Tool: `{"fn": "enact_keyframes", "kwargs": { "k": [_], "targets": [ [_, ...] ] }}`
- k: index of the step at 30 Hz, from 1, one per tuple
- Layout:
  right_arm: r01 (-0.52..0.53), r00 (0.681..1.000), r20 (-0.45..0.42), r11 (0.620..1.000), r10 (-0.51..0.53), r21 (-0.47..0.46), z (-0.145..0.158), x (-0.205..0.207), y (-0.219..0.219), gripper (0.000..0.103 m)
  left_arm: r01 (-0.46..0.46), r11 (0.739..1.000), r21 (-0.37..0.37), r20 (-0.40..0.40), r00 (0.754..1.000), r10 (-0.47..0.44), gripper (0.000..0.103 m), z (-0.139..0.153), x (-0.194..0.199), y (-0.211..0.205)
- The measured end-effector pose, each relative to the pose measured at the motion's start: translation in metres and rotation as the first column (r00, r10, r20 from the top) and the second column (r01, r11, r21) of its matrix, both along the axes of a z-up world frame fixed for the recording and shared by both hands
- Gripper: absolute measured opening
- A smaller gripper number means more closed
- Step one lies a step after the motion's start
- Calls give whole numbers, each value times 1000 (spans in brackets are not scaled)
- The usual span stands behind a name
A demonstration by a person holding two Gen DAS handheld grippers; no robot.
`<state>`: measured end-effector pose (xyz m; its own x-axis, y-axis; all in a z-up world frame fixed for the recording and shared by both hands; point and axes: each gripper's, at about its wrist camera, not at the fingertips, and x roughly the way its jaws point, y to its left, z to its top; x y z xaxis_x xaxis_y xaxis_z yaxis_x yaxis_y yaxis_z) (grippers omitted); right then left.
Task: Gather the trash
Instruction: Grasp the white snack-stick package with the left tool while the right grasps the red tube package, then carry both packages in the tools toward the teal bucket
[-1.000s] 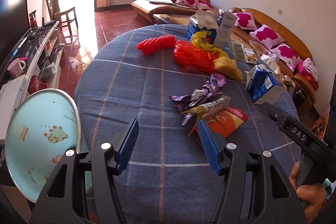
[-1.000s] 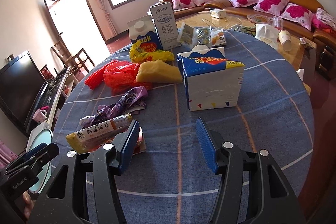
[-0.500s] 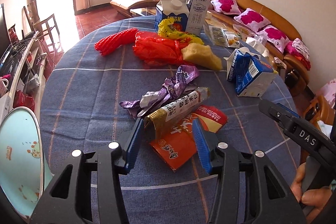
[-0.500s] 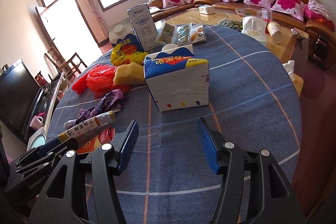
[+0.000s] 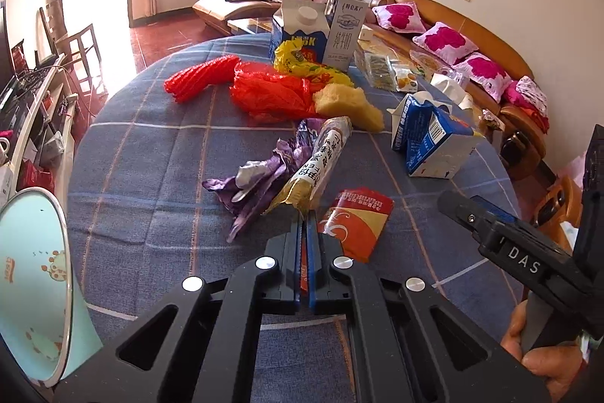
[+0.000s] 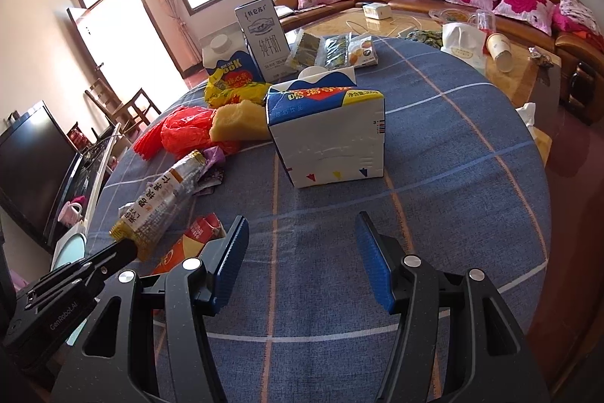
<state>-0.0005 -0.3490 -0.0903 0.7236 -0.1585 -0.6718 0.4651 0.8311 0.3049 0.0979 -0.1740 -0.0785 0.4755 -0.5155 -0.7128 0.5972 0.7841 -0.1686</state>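
Since earlier frame, left gripper (image 5: pixel 304 214) brought forward over table (image 5: pixel 151 146) and clamped on near end of yellow noodle wrapper (image 5: pixel 317 165); wrapper seen angled up off cloth in right wrist view.

Risk, judged: thin crinkled film pinched only at its tip; slip or tear possible on lift; purple wrapper (image 5: pixel 253 176) touching alongside may be dragged.

Right gripper (image 6: pixel 302 252) held half open, nothing between pads, near blue-white carton (image 6: pixel 328 135).
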Motion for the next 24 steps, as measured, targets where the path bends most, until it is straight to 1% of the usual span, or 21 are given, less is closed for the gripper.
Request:
{"fn": "enact_keyframes", "kwargs": {
  "k": [4,10,12,14,17,22,24],
  "targets": [
    [-36,999,0,999,36,13,0,4,9,58,-29,998,-62,23,999,31,2,21,-7,25],
    [-113,994,-6,993,113,45,-2,17,35,58,-125,986,-109,81,988,134,2,47,-11,77],
    [-144,989,-10,988,144,49,-2,26,47,58,-157,981,-110,92,982,168,2,51,-10,92],
    [-165,986,-27,985,167,44,-3,36,59,58,-192,977,-96,98,975,202,2,51,-7,103],
    [-183,981,-55,981,186,64,-9,52,72,58,-236,969,-77,99,965,243,2,47,-3,117],
    [-193,973,-117,980,198,54,-19,70,87,58,-315,947,-58,122,940,320,2,44,3,152],
    [-193,972,-131,981,193,13,-20,74,93,56,-344,937,-60,118,930,349,2,44,7,167]
  ]
}}
